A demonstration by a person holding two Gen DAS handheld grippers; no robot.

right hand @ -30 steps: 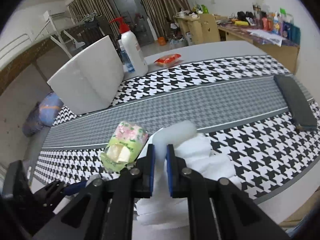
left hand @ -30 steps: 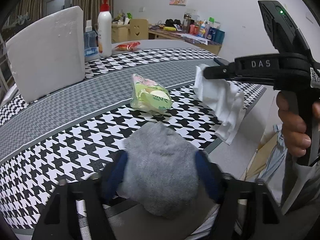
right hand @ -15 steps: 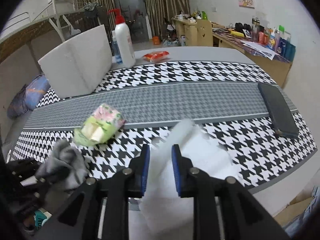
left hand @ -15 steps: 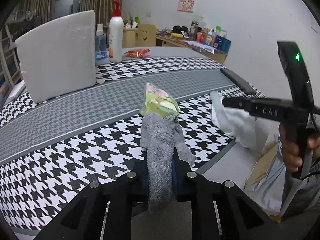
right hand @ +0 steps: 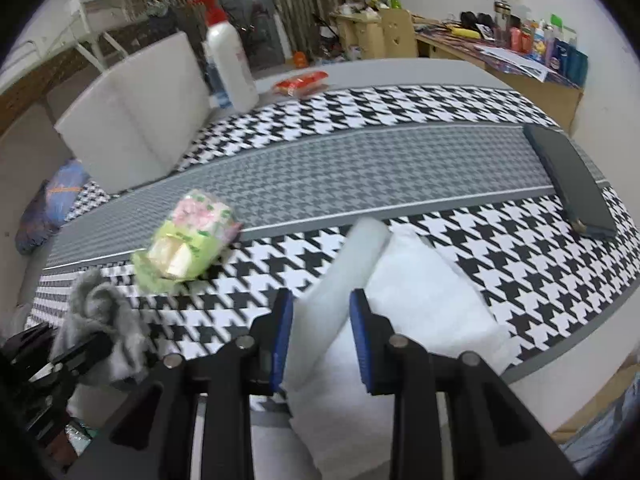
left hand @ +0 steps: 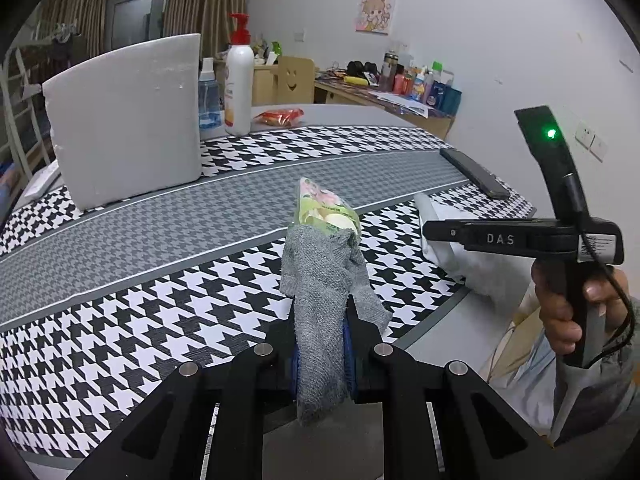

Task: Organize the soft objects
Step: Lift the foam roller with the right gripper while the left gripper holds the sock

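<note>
My left gripper [left hand: 322, 340] is shut on a grey knitted sock [left hand: 324, 292], held upright above the near table edge; the sock also shows in the right wrist view [right hand: 102, 316]. A green tissue pack [left hand: 322, 210] lies on the houndstooth cloth just beyond it and shows in the right wrist view [right hand: 188, 242]. My right gripper [right hand: 320, 332] has its jaws apart around a white foam sheet [right hand: 400, 292] that lies on the table's near right edge. The right gripper shows from the side in the left wrist view [left hand: 436, 230].
A white foam block [left hand: 124, 116] stands at the back left, with a pump bottle [left hand: 239, 80] and a red snack pack [left hand: 279, 116] behind it. A dark flat case [right hand: 570, 182] lies at the right edge. A cluttered desk [left hand: 400, 92] stands behind the table.
My left gripper closed on the grey sock and lifted it upright. My right gripper's jaws have widened, loosening off the white foam sheet, which now rests on the table.
</note>
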